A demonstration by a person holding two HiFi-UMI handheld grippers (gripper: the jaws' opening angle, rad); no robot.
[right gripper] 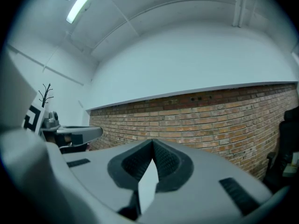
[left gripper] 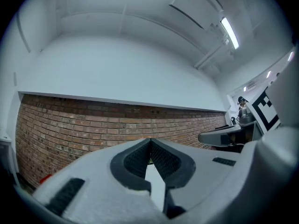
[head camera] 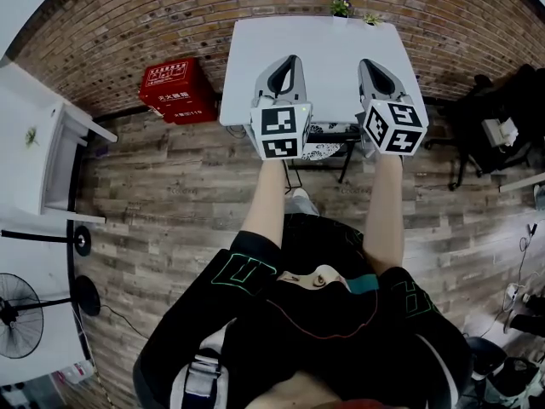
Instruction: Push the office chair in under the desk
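Forearms: both reach forward from the body, side by side, toward the desk.
Left gripper (head camera: pixel 291 60): jaws closed tip to tip with nothing between them. Its own view looks up at wall and ceiling.
Right gripper (head camera: pixel 373 63): also closed and empty, level with the left.
Chair (head camera: pixel 322 149): only a patterned seat patch and thin black legs show, below and between the grippers at the desk's near edge. How far in it sits cannot be told.
Desk (head camera: pixel 324 45): white, its far edge against the brick wall (head camera: pixel 170 15).
Step, as judged: pushing the chair inward with closed jaws.
Doing it well: press both grippers evenly on the backrest and push straight toward the wall, slowly.
Risk: an uneven push may swivel the chair, or its legs may catch the desk frame.
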